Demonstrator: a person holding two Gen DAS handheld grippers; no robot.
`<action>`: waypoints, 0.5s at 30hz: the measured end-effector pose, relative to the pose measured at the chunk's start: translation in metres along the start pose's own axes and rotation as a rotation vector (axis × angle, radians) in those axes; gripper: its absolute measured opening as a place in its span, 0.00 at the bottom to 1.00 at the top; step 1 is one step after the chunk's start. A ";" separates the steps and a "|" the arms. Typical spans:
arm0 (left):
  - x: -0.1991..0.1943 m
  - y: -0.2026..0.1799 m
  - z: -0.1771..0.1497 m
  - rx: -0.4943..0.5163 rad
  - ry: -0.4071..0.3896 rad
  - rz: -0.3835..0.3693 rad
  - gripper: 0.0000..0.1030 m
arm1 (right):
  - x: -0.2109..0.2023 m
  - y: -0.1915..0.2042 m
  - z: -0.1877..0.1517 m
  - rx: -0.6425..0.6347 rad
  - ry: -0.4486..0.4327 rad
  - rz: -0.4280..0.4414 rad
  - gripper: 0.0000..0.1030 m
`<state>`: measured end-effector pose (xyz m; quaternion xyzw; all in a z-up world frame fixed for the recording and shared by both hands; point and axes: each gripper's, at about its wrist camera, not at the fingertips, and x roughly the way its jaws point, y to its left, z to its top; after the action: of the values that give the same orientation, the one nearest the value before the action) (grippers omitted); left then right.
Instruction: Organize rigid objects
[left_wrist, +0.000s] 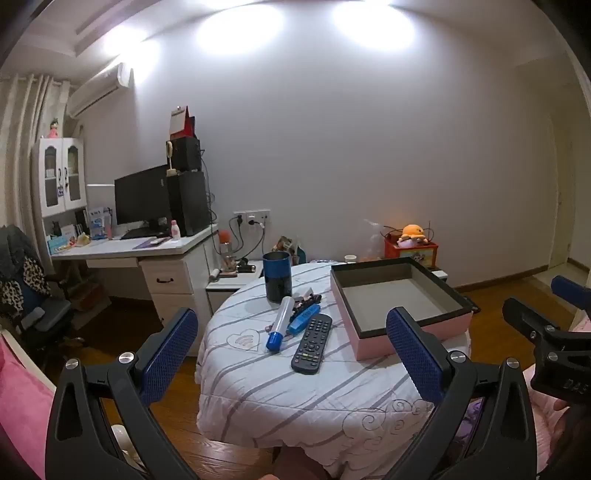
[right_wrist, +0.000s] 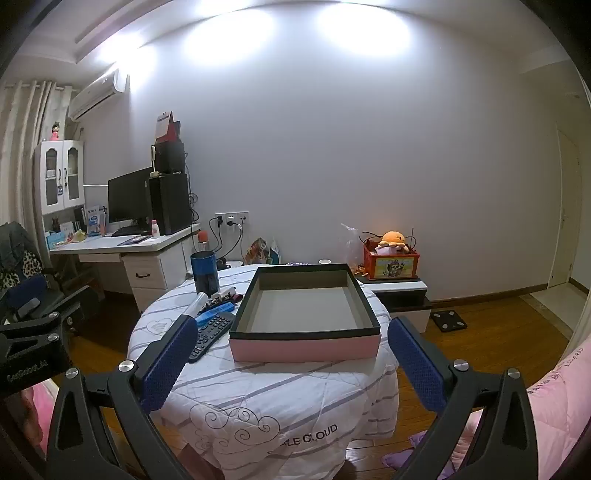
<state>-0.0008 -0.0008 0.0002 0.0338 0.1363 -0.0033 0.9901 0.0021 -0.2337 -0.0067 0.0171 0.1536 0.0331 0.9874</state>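
Observation:
A round table under a white striped cloth (left_wrist: 280, 391) (right_wrist: 295, 391) carries a pink box with a black rim (left_wrist: 400, 295) (right_wrist: 306, 314), which has nothing inside. Left of the box lie a black remote (left_wrist: 312, 343) (right_wrist: 210, 334), a clear tube with a blue cap (left_wrist: 280, 323) (right_wrist: 197, 301), a blue flat stick (left_wrist: 303, 319) (right_wrist: 214, 312) and a small dark jumble behind them. A blue and black cup (left_wrist: 277, 275) (right_wrist: 204, 271) stands upright at the back. My left gripper (left_wrist: 291, 354) hangs open short of the remote. My right gripper (right_wrist: 291, 365) is open in front of the box, touching nothing.
A white desk (left_wrist: 147, 251) with a monitor and speakers stands at the left wall, an office chair (left_wrist: 33, 295) beside it. A low cabinet with a red box and an orange plush (right_wrist: 391, 258) sits behind the table. Pink bedding (right_wrist: 554, 398) borders the right.

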 end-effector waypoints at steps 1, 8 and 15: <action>-0.001 0.000 0.000 0.004 -0.004 0.000 1.00 | 0.000 0.000 0.000 -0.003 0.004 -0.002 1.00; -0.008 0.004 0.004 -0.007 -0.016 -0.010 1.00 | 0.001 0.000 0.000 -0.006 0.004 0.000 1.00; -0.010 0.000 0.001 0.002 -0.034 -0.021 1.00 | -0.003 0.002 0.004 0.006 -0.018 0.010 1.00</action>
<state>-0.0101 -0.0007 0.0042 0.0332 0.1198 -0.0144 0.9921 0.0001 -0.2323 -0.0019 0.0213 0.1446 0.0376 0.9886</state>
